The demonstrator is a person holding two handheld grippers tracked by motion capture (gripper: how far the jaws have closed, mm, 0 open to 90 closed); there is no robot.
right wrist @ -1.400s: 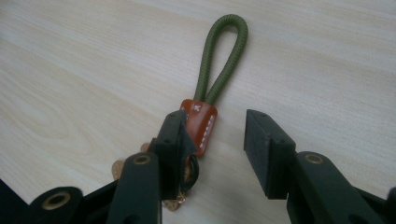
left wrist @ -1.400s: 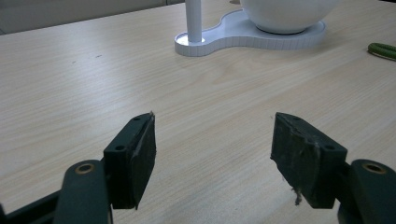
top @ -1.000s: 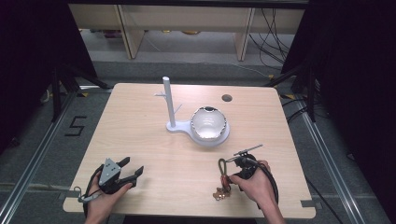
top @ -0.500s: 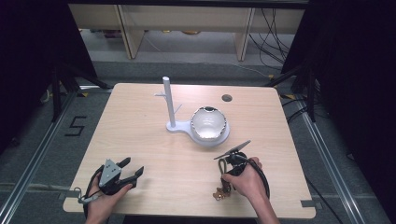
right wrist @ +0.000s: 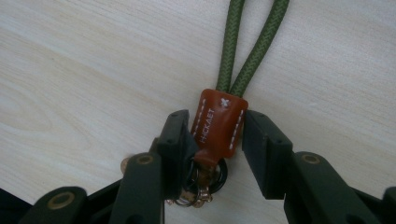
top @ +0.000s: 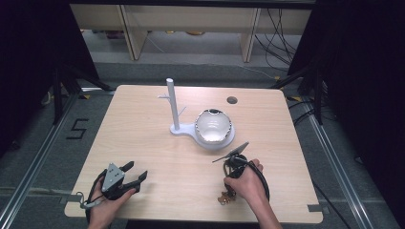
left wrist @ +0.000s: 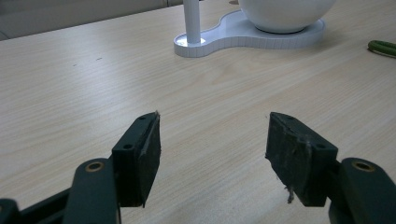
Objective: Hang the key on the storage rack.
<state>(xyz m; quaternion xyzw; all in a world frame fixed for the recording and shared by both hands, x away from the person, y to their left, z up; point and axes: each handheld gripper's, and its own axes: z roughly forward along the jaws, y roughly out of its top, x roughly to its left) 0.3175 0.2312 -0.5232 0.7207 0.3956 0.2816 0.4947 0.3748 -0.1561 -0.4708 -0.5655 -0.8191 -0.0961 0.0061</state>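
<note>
1. At the near edge of the desk [top: 157, 143], a pale wood-grain top, I see both hands. My left claw [top: 136, 175] rests low at the near left corner, released; its own view shows the pads wide apart over bare wood.
2. My right claw [right wrist: 217, 140] is at the near right, pointing down at the keychain [right wrist: 219, 126]. Its jaws have just been closing, with the brown leather tab between them. The left pad appears to touch the tab; the right pad stands just beside it, so I class the claw as not yet clenched.
3. The right gripper view shows what the high view cannot: white stitching and lettering on the tab, metal rings [right wrist: 201, 184] below it, and the green cord [right wrist: 243, 51] running away in two strands across the wood.
4. Mid-desk stands a white stand [top: 173, 107] whose base carries a white bowl [top: 213, 125]. A dark round hole [top: 232, 100] lies near the far edge.
5. Beyond the desk: grey floor, pale shelving [top: 191, 24], loose cables [top: 282, 28]. A "5" [top: 79, 129] is marked on the floor at left.
</note>
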